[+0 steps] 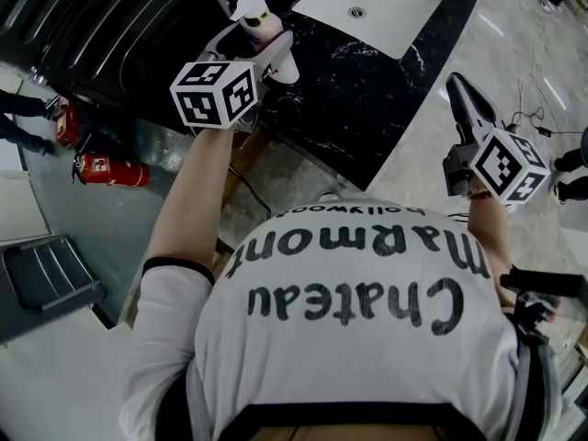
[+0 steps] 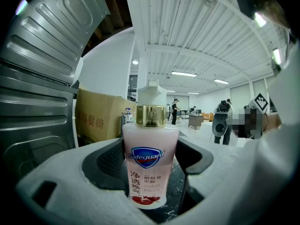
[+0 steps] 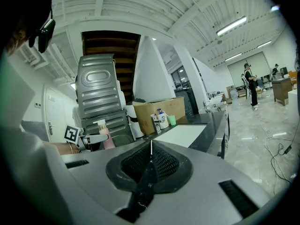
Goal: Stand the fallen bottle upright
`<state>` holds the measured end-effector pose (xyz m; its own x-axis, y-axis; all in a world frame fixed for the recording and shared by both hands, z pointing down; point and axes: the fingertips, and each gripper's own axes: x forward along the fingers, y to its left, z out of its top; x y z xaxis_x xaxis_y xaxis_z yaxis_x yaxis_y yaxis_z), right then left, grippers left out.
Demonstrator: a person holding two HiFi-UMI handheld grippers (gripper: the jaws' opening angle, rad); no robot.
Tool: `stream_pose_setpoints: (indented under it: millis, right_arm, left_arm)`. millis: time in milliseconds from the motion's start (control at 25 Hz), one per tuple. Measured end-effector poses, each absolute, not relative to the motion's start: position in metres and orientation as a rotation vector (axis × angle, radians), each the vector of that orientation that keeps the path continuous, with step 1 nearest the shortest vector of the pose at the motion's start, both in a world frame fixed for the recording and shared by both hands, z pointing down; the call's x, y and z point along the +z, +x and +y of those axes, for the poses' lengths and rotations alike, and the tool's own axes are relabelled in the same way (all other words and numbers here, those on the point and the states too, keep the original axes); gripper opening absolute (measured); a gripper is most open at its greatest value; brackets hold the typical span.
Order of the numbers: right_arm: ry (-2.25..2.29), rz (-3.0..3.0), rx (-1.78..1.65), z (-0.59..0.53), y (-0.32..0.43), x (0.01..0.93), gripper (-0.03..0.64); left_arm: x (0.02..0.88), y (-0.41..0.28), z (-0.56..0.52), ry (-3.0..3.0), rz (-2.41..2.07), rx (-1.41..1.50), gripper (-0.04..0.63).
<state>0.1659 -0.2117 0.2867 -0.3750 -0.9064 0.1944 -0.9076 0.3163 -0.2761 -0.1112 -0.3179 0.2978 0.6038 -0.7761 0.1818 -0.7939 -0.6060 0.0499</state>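
Note:
A pink soap bottle (image 2: 148, 144) with a gold collar and white cap stands upright on the black marble counter (image 1: 367, 99). My left gripper (image 2: 149, 162) is shut on the bottle, one pad on each side of its body. In the head view the bottle (image 1: 260, 23) shows at the counter's near left edge, inside the left gripper (image 1: 257, 42). My right gripper (image 1: 457, 83) hangs off the counter's right side over the floor, jaws pressed together and holding nothing. The right gripper view shows its pads meeting (image 3: 151, 148), with the bottle (image 3: 107, 138) far to the left.
A white sink (image 1: 377, 5) is set into the counter behind the bottle. A ribbed grey metal panel (image 1: 101, 16) stands to the left. Beside it is a cardboard box (image 2: 98, 121). Small bottles (image 3: 161, 119) stand by the box. Red fire extinguishers (image 1: 110, 170) lie on the floor.

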Motion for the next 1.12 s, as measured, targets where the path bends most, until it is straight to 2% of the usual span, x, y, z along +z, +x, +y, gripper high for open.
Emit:
stream_pose_setpoints:
  millis: [440, 1120]
  right_arm:
    - [1.742, -2.553, 0.534, -0.222, 0.155, 0.285, 0.014]
    - [1.754, -2.541, 0.592, -0.231, 0.141, 0.303, 0.014]
  left_arm:
    - [0.298, -0.114, -0.318, 2.636, -1.409, 0.132, 0.345]
    - [0.310, -0.119, -0.310, 2.600, -1.491, 0.106, 0.307]
